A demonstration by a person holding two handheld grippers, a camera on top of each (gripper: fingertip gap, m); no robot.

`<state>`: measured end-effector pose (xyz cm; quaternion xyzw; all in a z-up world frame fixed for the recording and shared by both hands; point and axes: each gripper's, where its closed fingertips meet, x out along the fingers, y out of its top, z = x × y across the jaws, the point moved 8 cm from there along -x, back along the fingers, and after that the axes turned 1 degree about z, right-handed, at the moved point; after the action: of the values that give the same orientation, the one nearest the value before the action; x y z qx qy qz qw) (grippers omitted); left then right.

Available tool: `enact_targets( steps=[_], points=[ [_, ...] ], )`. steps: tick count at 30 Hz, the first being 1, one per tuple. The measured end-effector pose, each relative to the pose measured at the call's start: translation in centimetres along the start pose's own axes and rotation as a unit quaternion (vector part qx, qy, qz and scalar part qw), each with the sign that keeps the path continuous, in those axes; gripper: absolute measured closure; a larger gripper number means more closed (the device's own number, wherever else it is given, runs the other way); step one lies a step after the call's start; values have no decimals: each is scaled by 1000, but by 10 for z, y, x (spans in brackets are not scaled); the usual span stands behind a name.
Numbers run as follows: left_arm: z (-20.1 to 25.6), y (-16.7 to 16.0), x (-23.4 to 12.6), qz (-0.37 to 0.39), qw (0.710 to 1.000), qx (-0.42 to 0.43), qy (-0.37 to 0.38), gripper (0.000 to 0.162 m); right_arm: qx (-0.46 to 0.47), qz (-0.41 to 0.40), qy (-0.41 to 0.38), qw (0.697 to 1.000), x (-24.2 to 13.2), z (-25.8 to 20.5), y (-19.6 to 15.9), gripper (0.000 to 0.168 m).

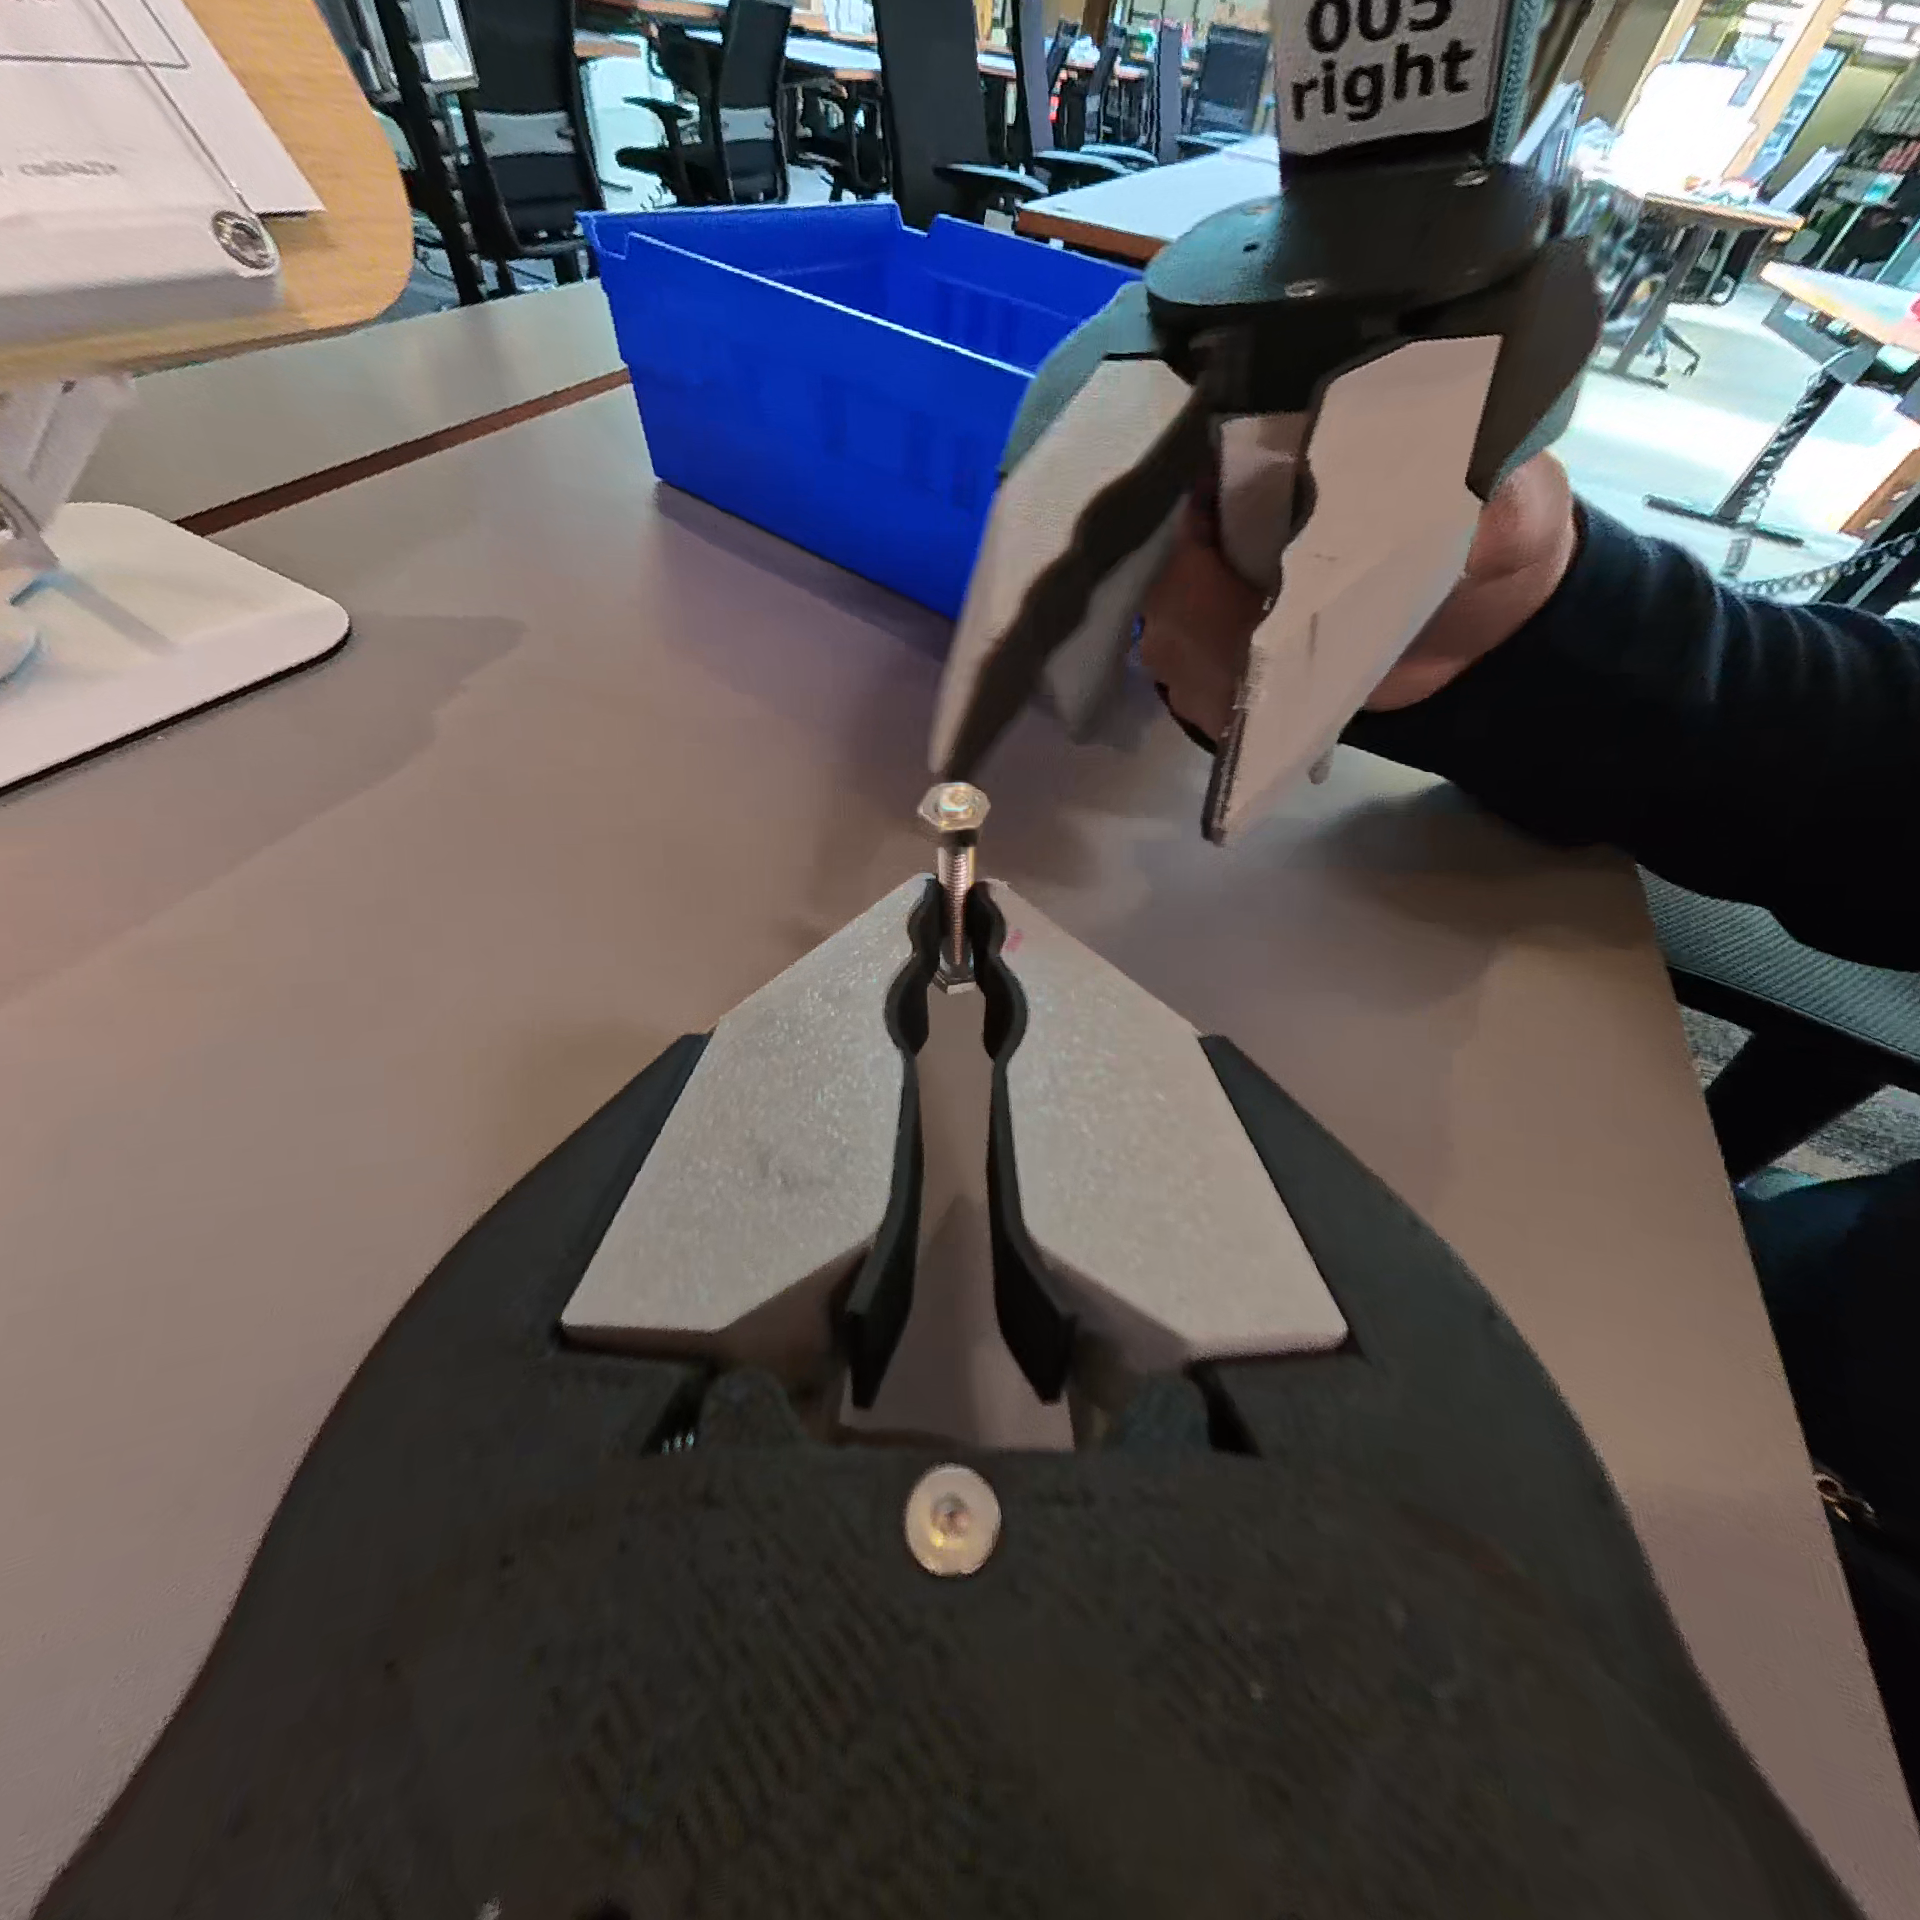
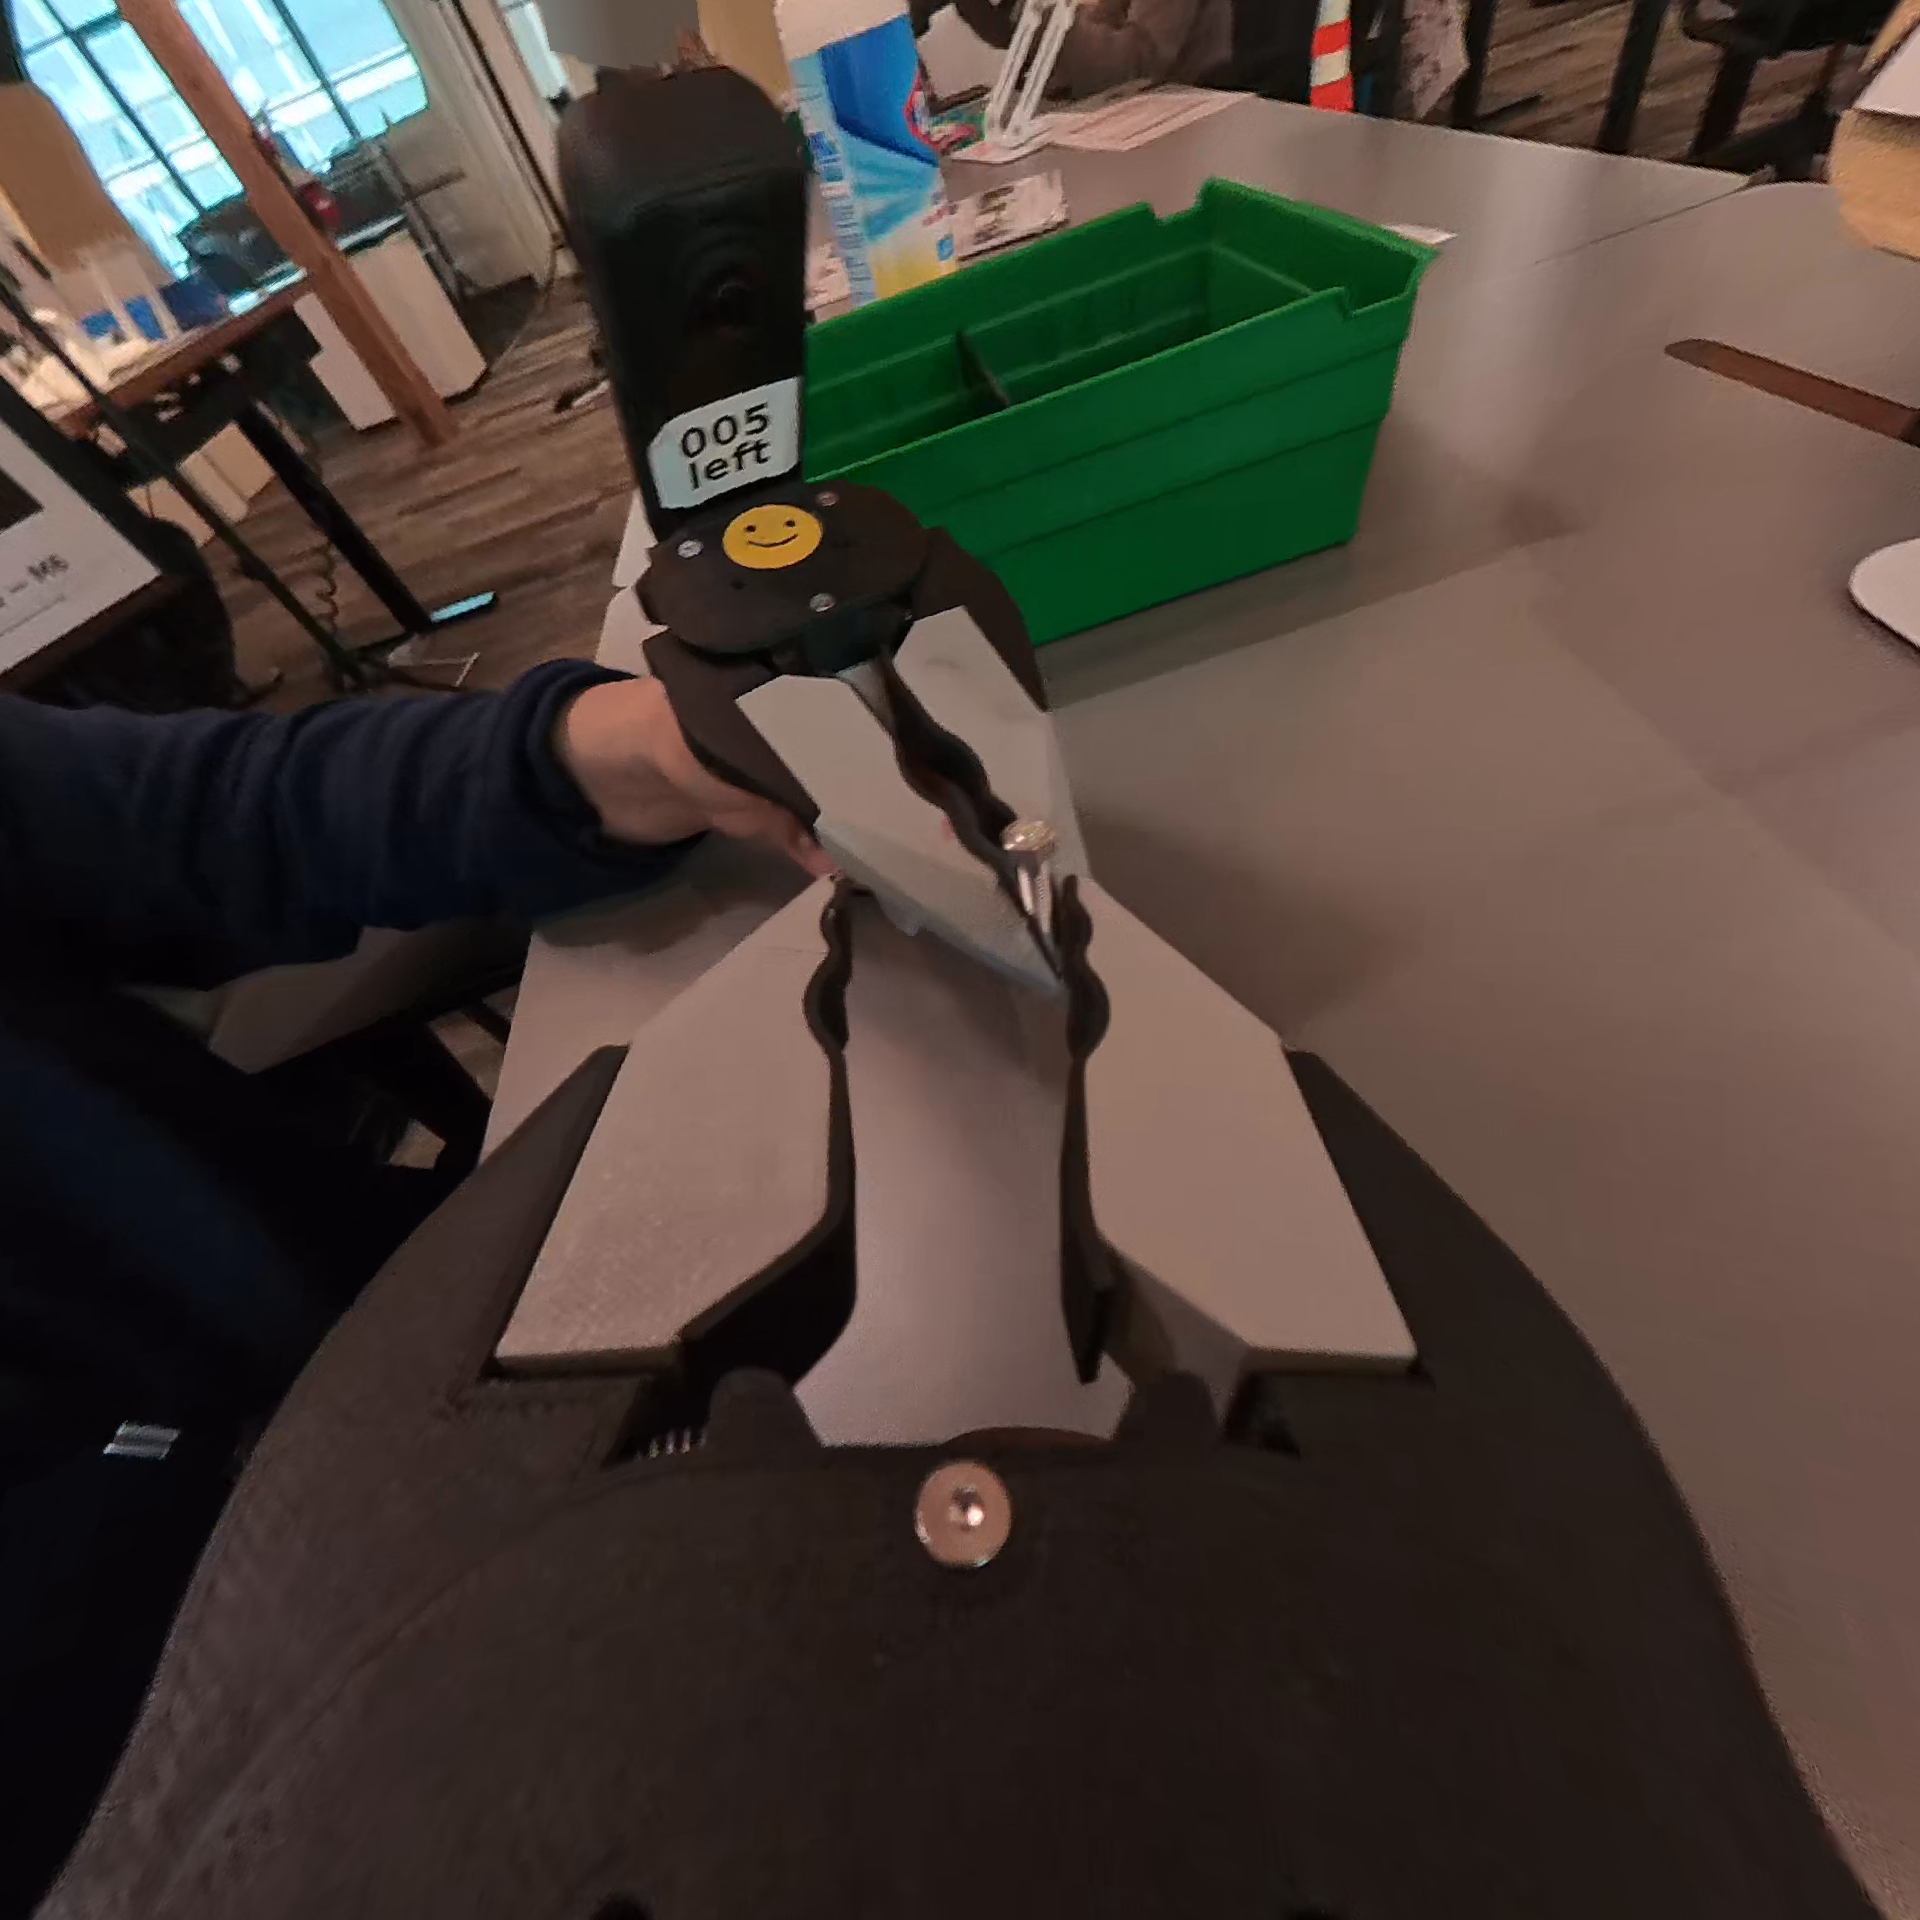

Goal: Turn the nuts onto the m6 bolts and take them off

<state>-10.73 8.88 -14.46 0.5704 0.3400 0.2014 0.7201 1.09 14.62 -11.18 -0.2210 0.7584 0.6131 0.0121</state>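
My left gripper is shut on the shank of a silver M6 bolt, which points forward and up above the grey table. A hex nut sits on the bolt's far end, and a second hex piece shows between the pads. My right gripper comes down from above and is open and empty. One of its fingertips is right at the nut; contact is unclear. In the right wrist view, my right gripper is open with the bolt beside its right finger, held by the left gripper.
A blue bin stands behind the bolt. A green divided bin stands on the table behind the left gripper, with a wipes container beyond it. A white stand base is at the left. A person's dark sleeve lies along the table's right edge. The grippers are tip to tip, or close to it.
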Motion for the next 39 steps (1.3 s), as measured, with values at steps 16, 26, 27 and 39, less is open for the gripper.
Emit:
enact_targets(
  steps=[16, 26, 27, 39],
  points=[
    [6, -1, 5, -8, 1000, -5, -22, 159, 0, 13, -13, 1000, 11, 5, 0, 122],
    [-7, 1, -4, 19, 999, -37, 2, 159, 26, 80, 14, 996, -13, 5, 10, 134],
    [-4, 1, -2, 13, 999, -32, -1, 158, 31, 79, 11, 996, -11, 7, 10, 134],
    [-12, 2, -7, 30, 998, -53, 21, 159, 24, 57, 10, 998, -6, 5, 6, 147]
  ],
)
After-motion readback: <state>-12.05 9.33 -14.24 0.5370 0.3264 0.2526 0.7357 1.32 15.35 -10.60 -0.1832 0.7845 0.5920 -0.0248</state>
